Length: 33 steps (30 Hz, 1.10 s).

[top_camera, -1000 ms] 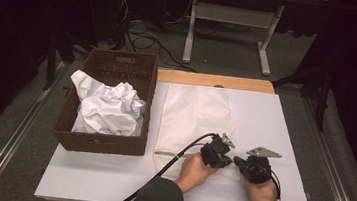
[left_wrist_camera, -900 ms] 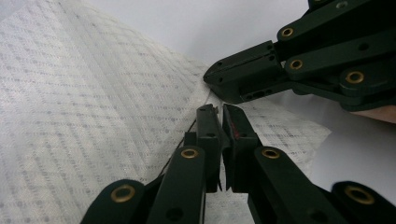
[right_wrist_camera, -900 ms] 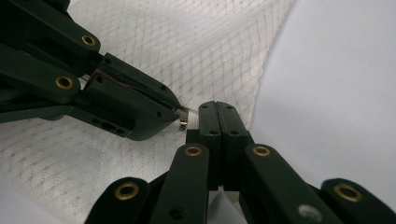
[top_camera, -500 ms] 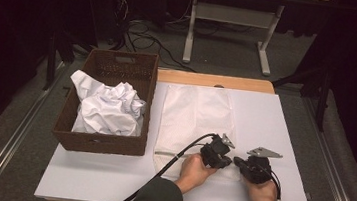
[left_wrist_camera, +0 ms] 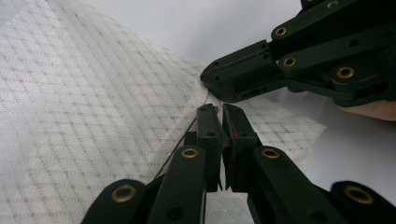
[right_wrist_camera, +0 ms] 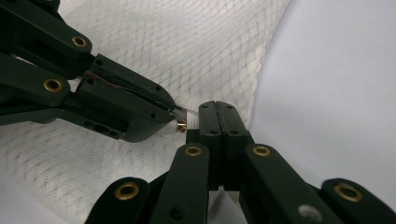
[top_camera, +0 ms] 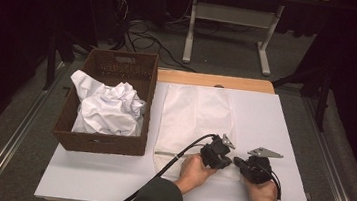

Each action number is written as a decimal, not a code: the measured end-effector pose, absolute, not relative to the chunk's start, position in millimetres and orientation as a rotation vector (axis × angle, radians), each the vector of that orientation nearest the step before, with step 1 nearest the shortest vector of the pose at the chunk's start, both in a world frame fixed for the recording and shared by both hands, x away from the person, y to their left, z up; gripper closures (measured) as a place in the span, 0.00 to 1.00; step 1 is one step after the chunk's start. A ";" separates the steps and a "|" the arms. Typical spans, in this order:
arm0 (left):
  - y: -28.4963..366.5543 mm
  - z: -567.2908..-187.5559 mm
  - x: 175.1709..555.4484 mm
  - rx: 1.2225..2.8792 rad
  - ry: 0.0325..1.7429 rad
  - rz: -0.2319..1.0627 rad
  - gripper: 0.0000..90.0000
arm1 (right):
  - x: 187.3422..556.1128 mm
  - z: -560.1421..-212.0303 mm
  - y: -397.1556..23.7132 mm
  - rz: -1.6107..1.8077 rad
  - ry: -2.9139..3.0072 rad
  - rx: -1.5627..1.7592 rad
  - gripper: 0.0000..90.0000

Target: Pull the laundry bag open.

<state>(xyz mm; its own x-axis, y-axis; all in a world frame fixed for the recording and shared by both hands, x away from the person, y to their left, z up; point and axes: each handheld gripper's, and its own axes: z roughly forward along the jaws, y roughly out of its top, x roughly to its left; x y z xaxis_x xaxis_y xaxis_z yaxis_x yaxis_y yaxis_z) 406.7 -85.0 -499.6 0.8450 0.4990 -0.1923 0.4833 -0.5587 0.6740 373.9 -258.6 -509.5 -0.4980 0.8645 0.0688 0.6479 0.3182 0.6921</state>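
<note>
A white mesh bag point(top_camera: 195, 117) lies flat on the white table point(top_camera: 285, 122), with a dark zipper line along its near edge. Both grippers meet at the bag's near right corner. My left gripper point(top_camera: 229, 161) is shut on the small brass zipper pull point(right_wrist_camera: 181, 123); in its own view the jaws point(left_wrist_camera: 219, 109) pinch it where the zipper line ends. My right gripper point(top_camera: 237, 162) is shut on the bag's fabric edge point(right_wrist_camera: 196, 46), its jaws point(right_wrist_camera: 217, 105) closed tight just beside the left gripper's tip point(right_wrist_camera: 170, 112). The right gripper's tip point(left_wrist_camera: 208, 77) presses on the mesh point(left_wrist_camera: 93, 93).
A brown wicker basket point(top_camera: 120, 64) stands at the table's left, holding crumpled white cloth point(top_camera: 108, 108). The left gripper's black cable point(top_camera: 170, 162) trails toward the near edge. A wooden strip point(top_camera: 213, 80) runs behind the table, with desk legs and cables on the floor beyond.
</note>
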 end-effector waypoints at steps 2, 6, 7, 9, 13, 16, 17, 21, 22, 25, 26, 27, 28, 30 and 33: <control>-85.2 -499.4 406.6 2.257 0.712 0.027 0.96 | 374.0 -509.5 -258.9 0.971 2.276 1.361 1.00; -85.0 -499.4 406.6 2.259 0.712 0.025 0.96 | 373.3 -509.6 -257.9 0.957 2.276 1.348 1.00; -84.9 -499.4 406.6 2.254 0.715 0.022 0.96 | 373.1 -509.5 -257.6 0.955 2.276 1.350 1.00; -83.9 -499.5 406.4 2.242 0.722 0.018 0.96 | 373.2 -509.5 -257.7 0.955 2.276 1.350 1.00; -83.0 -500.3 405.8 2.231 0.732 0.011 0.97 | 372.9 -509.5 -257.0 0.944 2.277 1.346 1.00; -83.3 -500.2 405.2 2.233 0.731 0.018 0.97 | 372.6 -509.4 -256.3 0.936 2.277 1.335 1.00; -83.2 -500.3 405.1 2.232 0.731 0.016 0.97 | 372.6 -509.4 -256.3 0.936 2.277 1.335 1.00; -82.8 -500.6 404.5 2.225 0.736 0.011 0.97 | 372.5 -509.7 -256.1 0.935 2.276 1.334 1.00; -82.4 -500.5 405.2 2.223 0.741 0.005 0.97 | 372.3 -509.6 -255.6 0.926 2.276 1.328 1.00; -81.4 -500.5 406.0 2.211 0.747 -0.006 0.97 | 370.4 -509.1 -251.5 0.885 2.276 1.290 1.00; -81.3 -500.5 406.2 2.210 0.748 -0.009 0.97 | 370.4 -509.0 -251.4 0.884 2.277 1.292 1.00; -81.0 -500.2 406.4 2.207 0.751 -0.013 0.97 | 370.8 -509.0 -251.8 0.886 2.279 1.290 1.00; -80.5 -500.0 407.2 2.207 0.751 -0.020 0.97 | 370.5 -509.0 -251.5 0.885 2.279 1.291 1.00; -79.8 -500.4 408.2 2.202 0.758 -0.032 0.97 | 370.1 -508.8 -250.3 0.873 2.279 1.279 1.00; -78.9 -500.7 409.6 2.197 0.763 -0.047 0.97 | 370.1 -508.9 -250.6 0.875 2.280 1.276 1.00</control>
<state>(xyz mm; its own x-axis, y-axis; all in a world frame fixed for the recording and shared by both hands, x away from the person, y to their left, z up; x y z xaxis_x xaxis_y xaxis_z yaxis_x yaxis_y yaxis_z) 409.6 -78.9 -500.7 0.8179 0.5075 -0.2711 0.5370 -0.5042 0.6763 370.1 -250.6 -508.9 -0.5132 0.8578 -0.0281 0.6187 0.3925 0.6806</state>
